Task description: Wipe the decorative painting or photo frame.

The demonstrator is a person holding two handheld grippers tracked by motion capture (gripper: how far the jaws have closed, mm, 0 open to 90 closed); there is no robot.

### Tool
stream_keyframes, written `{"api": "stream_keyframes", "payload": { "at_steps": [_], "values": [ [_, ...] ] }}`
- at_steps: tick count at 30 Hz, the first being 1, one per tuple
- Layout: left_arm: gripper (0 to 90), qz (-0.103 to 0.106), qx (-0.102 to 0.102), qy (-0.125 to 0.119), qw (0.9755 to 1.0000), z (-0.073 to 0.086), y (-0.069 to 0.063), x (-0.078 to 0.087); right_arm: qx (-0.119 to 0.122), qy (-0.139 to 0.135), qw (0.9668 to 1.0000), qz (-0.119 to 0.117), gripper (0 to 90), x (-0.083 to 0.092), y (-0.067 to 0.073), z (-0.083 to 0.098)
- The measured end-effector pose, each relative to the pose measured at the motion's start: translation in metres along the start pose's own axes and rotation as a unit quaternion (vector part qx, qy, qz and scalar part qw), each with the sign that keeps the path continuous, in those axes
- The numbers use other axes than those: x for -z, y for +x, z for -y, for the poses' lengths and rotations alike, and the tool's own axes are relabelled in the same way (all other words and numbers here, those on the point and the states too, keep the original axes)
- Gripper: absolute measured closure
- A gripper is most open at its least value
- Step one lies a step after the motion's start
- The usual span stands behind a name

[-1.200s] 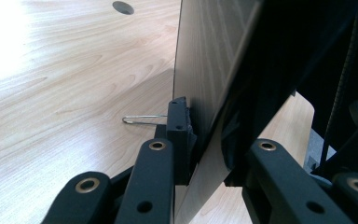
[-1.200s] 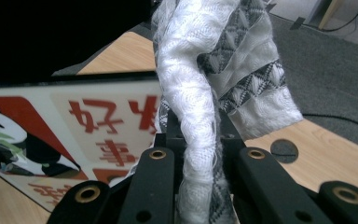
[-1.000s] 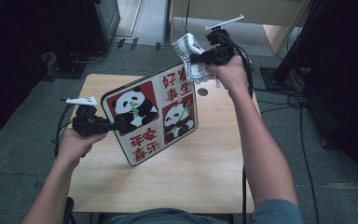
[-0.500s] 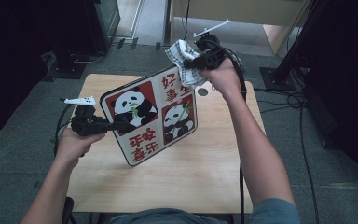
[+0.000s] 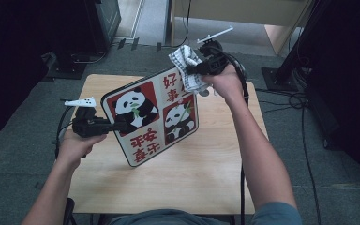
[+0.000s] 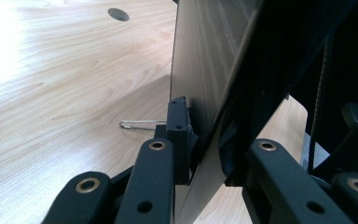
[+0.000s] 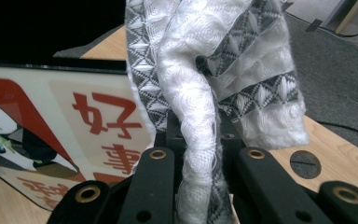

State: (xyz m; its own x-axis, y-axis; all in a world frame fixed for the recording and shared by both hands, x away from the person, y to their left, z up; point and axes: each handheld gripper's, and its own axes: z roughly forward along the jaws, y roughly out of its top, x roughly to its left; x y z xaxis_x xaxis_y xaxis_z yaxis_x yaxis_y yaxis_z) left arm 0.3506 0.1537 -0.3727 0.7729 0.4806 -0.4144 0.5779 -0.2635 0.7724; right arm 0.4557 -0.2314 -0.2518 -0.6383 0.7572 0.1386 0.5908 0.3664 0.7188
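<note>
A square panda board [image 5: 155, 115] with red characters is held tilted above the wooden table [image 5: 206, 173]. My left gripper [image 5: 122, 125] is shut on its left edge; in the left gripper view the board's edge [image 6: 205, 140] runs between the black jaws. My right gripper [image 5: 191, 70] is shut on a grey-and-white patterned cloth [image 5: 186, 68], which hangs against the board's upper right corner. In the right gripper view the cloth [image 7: 205, 88] bunches up between the jaws, with the board [image 7: 74, 135] just behind it at the left.
A round cable hole [image 6: 118, 14] sits near the table's far edge. A thin metal pin [image 6: 140, 124] lies on the tabletop below the board. Dark equipment stands around the table, and cables [image 5: 309, 154] trail over the grey floor at the right.
My right gripper with the cloth has moved left and down, from beyond the board's top right corner onto that corner. The left hand and the board have kept still.
</note>
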Motion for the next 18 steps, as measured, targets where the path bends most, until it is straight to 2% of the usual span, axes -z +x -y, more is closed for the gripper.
{"api": "stream_keyframes", "payload": {
  "at_steps": [6,18],
  "values": [
    [78.3,0.0,0.0,0.002,1.0,0.0,0.001,0.001,-0.001,0.004,1.0,-0.006,82.3,-0.006,0.0,0.007],
    [78.5,-0.002,0.001,0.001,1.0,0.0,0.001,0.001,-0.002,0.006,1.0,-0.001,82.2,-0.013,-0.002,0.024]
  ]
}}
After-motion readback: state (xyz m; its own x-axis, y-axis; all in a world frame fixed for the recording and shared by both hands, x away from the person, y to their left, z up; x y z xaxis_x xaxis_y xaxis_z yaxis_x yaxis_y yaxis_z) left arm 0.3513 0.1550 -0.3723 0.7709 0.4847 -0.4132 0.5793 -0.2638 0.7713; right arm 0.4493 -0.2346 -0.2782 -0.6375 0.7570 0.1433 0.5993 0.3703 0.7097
